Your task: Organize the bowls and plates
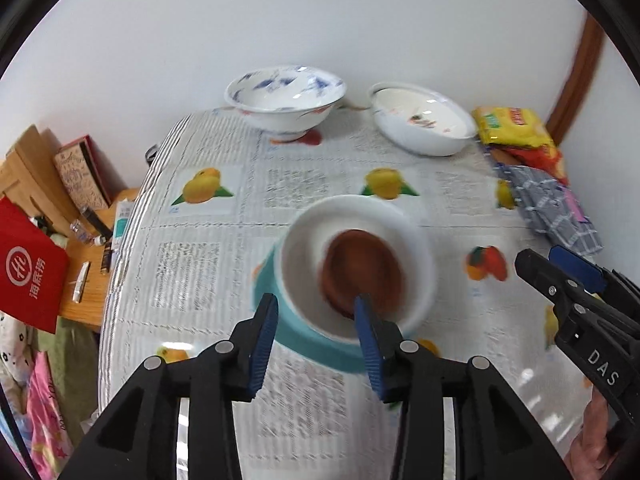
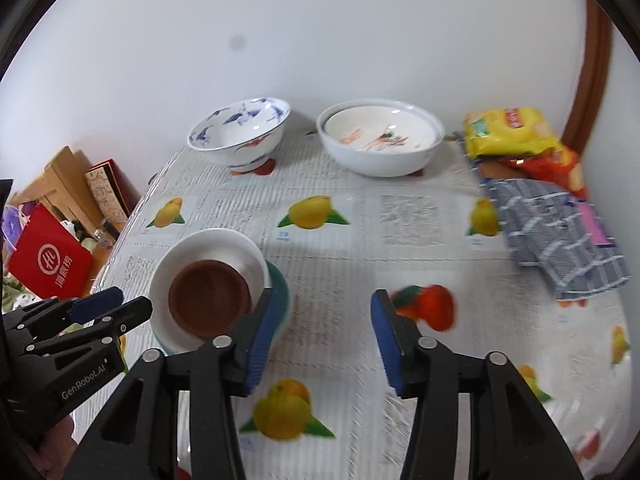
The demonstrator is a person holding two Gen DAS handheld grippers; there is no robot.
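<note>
The left gripper (image 1: 316, 306) stood with its blue-padded fingers (image 1: 264, 336) spread wide and gripping nothing, poised at the near rim of a stack of dishes: a small brown bowl (image 1: 362, 276) nested in a white bowl (image 1: 356, 264), which sat on a teal plate (image 1: 304, 340). Whether the pads touched the rim could not be told through the blur. The right gripper (image 2: 322, 306) was likewise wide open and empty, hovering just right of that stack above the fruit-print tablecloth (image 2: 360, 240). At the table's far edge, against the wall, stood a blue-patterned bowl (image 2: 240, 132) and, beside it, a white bowl with a plate inside (image 2: 380, 140). Yellow snack packets (image 2: 512, 132) and a folded checked cloth (image 2: 560, 236) lay at the right.
</note>
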